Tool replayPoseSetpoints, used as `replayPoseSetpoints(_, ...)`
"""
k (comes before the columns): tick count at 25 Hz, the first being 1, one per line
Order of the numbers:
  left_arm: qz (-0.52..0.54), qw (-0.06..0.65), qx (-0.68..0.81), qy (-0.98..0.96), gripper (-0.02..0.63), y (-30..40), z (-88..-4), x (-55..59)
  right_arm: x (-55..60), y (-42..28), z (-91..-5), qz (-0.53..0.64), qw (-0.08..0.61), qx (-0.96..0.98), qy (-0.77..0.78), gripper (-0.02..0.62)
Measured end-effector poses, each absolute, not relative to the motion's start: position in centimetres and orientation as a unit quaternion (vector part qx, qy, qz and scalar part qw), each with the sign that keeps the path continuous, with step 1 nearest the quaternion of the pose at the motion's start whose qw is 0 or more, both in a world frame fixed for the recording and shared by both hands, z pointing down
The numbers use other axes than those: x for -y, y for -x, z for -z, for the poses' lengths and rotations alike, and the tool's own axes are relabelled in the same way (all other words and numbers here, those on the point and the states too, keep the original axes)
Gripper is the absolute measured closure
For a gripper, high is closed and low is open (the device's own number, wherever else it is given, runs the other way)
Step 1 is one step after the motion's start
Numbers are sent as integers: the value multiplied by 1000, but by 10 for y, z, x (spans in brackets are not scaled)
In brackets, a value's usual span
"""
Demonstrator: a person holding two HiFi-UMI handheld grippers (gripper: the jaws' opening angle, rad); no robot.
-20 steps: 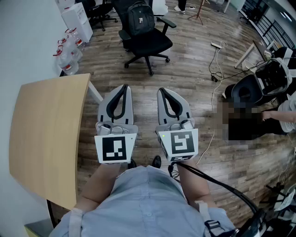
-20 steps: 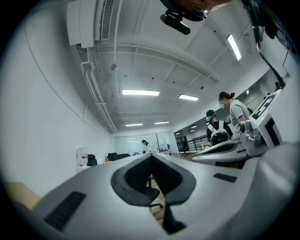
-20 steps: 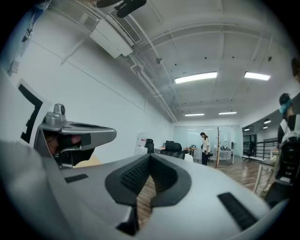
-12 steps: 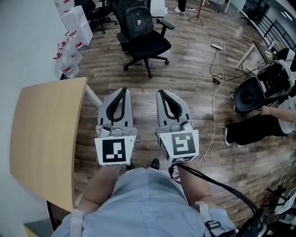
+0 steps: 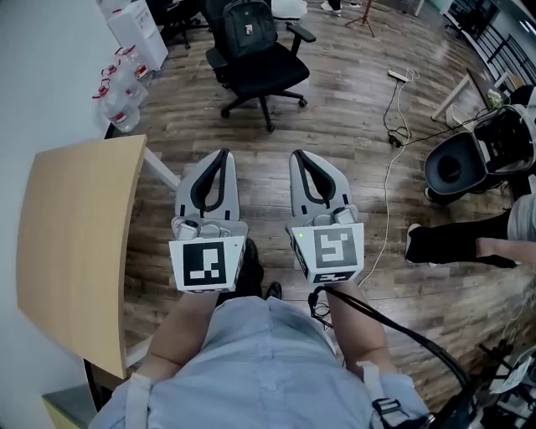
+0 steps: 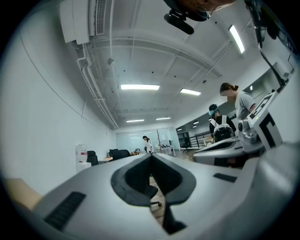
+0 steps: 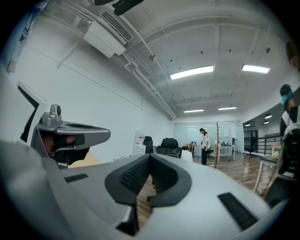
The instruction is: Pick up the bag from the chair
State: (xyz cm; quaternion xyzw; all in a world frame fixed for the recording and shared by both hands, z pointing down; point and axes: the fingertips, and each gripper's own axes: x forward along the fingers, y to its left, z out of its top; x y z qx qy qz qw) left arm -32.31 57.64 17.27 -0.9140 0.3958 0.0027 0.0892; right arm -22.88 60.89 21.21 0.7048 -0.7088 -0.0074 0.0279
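A: Whereabouts of the bag (image 5: 247, 23)?
B: Upright on the black chair (image 5: 266, 74), far off across the wood floor (image 5: 352, 126), untouched.
A: Grip state?
B: Left claw (image 5: 224, 156), right claw (image 5: 299, 156): both pinched closed, empty, side by side. Barely begun, by the look of it; left to do: approach, grasp, lift.
A: Writing?
B: None readable; only square markers on the cubes (image 5: 207, 266).

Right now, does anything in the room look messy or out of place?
A little. A white cable snakes loose across the wooden floor, off to the right of the right tool, and looks easy to trip on. The bag sits upright on the black chair. Nothing looks spilled.
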Motion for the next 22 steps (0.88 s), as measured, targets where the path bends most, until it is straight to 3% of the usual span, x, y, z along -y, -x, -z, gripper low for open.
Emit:
replayPoseSetpoints(8,1,80,-396,915,606,281,-189,-517,-559,179,-232,-8,30,700,-713,594)
replayPoseSetpoints(22,-13,89,-385,919,606,203,-193,-331,-365,109,-242,-9,30,701,-713,594)
